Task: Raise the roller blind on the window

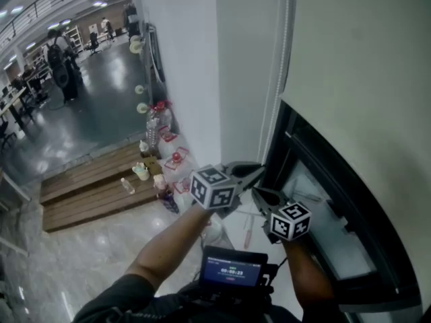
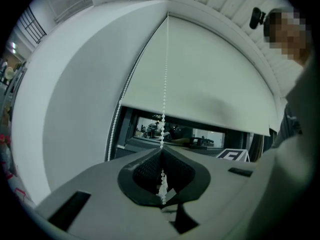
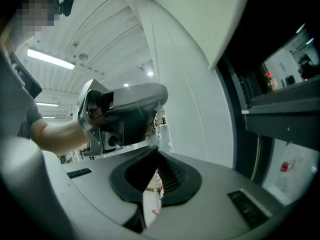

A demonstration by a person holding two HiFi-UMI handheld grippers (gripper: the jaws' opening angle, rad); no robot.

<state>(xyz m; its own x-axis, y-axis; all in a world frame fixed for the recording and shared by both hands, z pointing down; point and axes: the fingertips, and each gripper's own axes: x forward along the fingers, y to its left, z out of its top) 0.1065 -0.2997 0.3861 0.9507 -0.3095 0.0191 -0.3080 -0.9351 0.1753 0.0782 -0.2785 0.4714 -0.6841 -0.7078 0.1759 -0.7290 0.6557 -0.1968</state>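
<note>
Now mid-pull on the bead chain [image 2: 164, 84], roller blind [image 2: 210, 84] partly raised.
Left claw [image 2: 161, 151] pinches it; right claw [image 3: 157, 151] is pressed together alongside; next, probably a regrip higher above the claw.

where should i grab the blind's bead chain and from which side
Grip the bead chain on its vertical strand, just under the roller blind. Come level from the room side, fingers either side: it is thin and hangs straight, as the left gripper holds it.
</note>
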